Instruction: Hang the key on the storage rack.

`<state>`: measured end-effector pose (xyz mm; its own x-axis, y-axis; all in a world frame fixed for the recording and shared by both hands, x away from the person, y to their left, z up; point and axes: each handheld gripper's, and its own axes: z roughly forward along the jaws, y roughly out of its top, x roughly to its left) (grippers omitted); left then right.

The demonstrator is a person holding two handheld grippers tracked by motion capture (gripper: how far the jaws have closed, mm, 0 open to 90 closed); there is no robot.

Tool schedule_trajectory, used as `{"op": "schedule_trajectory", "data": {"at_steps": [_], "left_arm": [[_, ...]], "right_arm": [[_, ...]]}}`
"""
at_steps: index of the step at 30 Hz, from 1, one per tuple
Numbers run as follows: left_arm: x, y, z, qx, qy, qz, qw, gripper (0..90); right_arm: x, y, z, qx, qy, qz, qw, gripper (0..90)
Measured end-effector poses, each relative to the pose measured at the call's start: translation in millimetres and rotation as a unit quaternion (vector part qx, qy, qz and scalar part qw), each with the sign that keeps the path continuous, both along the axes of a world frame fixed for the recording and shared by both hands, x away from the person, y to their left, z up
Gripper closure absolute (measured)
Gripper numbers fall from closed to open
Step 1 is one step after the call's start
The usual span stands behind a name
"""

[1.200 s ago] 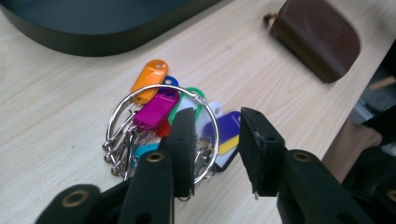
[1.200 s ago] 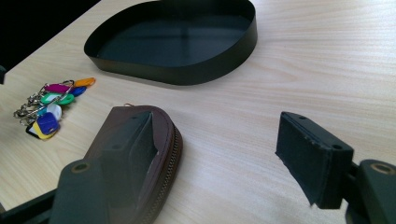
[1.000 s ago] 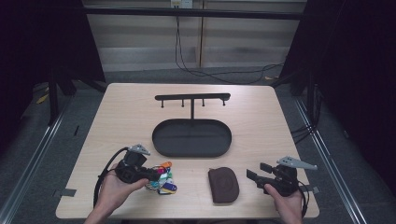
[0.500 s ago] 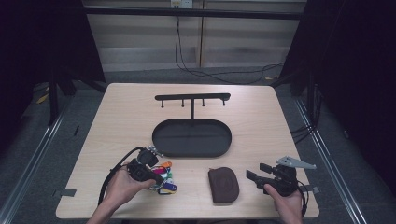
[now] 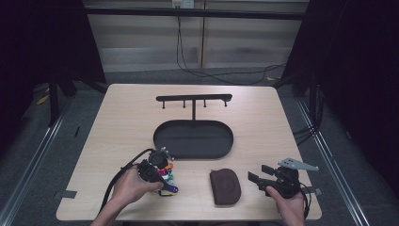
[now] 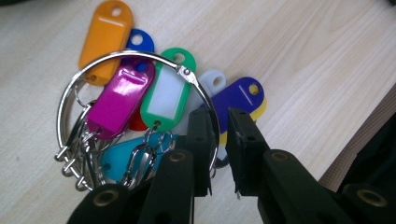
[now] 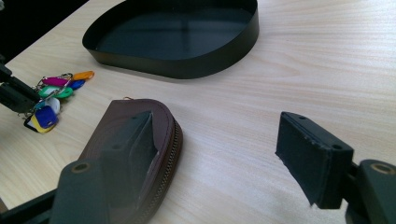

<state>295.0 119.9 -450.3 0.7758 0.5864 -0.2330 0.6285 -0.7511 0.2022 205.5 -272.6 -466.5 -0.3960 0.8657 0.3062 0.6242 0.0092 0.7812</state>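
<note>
High view – step: the key ring (image 5: 165, 178) lies near the front edge of the surface, left of centre, and is being grasped by the left gripper (image 5: 157, 168). The right gripper (image 5: 258, 175) is held near the front right corner, beside the brown pouch (image 5: 225, 186).
Left gripper view – grip: the jaws have just been closing and stand narrow, the metal ring (image 6: 140, 100) passing between them; the pads appear to pinch the wire.
Right gripper view – state: jaws wide, nothing held; the black tray (image 7: 177, 65) lies beyond.
Next move – judged: a firm pinch, then a lift toward the hook rack (image 5: 194, 98) or the tray.
</note>
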Motion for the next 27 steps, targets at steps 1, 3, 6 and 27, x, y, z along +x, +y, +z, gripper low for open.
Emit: {"op": "schedule_trajectory", "data": {"at_steps": [1,3,6,27], "left_arm": [[1.6,-2.0,-2.3,0.011,0.005,-0.002,0.9999,79.9],[2.2,-4.6,-5.1,0.019,0.014,-0.007,0.9997,79.9],[2.6,-6.8,-6.7,0.024,0.016,-0.007,0.9995,80.3],[11.2,-10.1,-1.9,0.04,0.04,0.003,0.9984,86.8]], "right_arm": [[0.0,0.1,0.0,0.0,0.0,0.0,1.0,27.7],[-0.1,0.0,0.1,-0.001,0.0,0.0,1.0,27.8],[-0.4,-0.2,0.2,0.0,-0.001,0.0,1.0,27.8],[-0.3,-1.1,0.0,-0.001,0.0,-0.001,1.0,27.7]]}}
